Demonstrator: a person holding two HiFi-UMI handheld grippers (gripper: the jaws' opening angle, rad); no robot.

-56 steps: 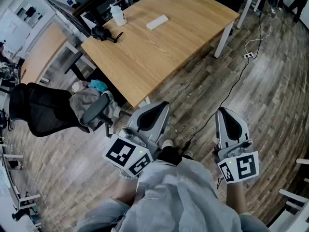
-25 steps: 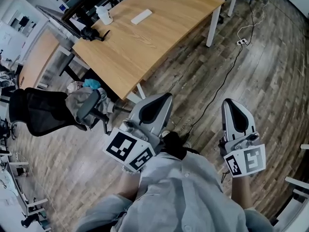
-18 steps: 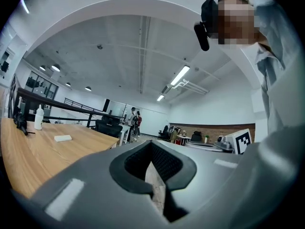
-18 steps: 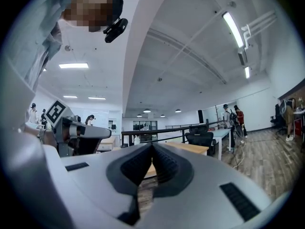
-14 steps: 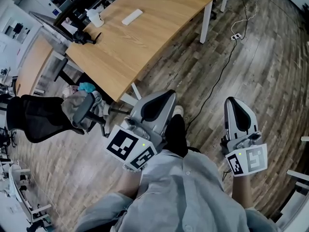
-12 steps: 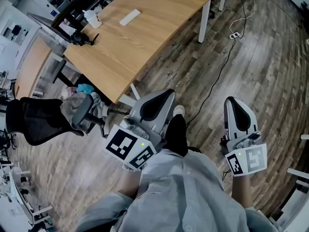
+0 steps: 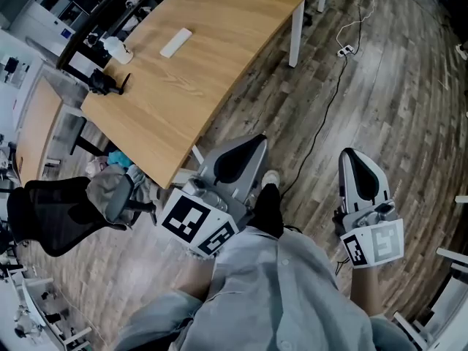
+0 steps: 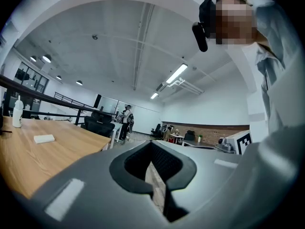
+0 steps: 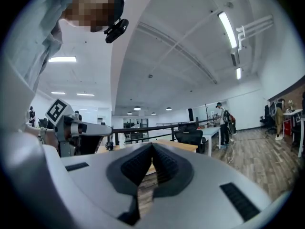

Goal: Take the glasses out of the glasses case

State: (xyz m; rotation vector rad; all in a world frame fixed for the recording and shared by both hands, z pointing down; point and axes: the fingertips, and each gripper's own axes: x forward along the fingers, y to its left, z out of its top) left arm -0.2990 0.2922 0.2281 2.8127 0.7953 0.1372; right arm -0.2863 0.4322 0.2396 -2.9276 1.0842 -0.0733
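A flat white case (image 7: 175, 42) lies on the wooden table (image 7: 219, 57), far from both grippers; the left gripper view shows this case (image 8: 44, 138) at the left on the table (image 8: 28, 161). No glasses are visible. My left gripper (image 7: 252, 139) is held in front of the person's body above the floor, near the table's corner, jaws together and empty (image 8: 152, 147). My right gripper (image 7: 351, 154) hangs over the floor to the right, also shut with nothing in it (image 9: 152, 147).
A white bottle (image 7: 117, 50) and a black device (image 7: 102, 85) stand at the table's far left. A black office chair (image 7: 51, 210) with grey cloth (image 7: 110, 189) sits left of the table. A cable (image 7: 329, 93) runs across the wooden floor to a power strip (image 7: 342, 50). People stand far off in the room.
In the head view the table and the things on it have slid to the left. Both grippers keep the same pose in front of the body, jaws unchanged.
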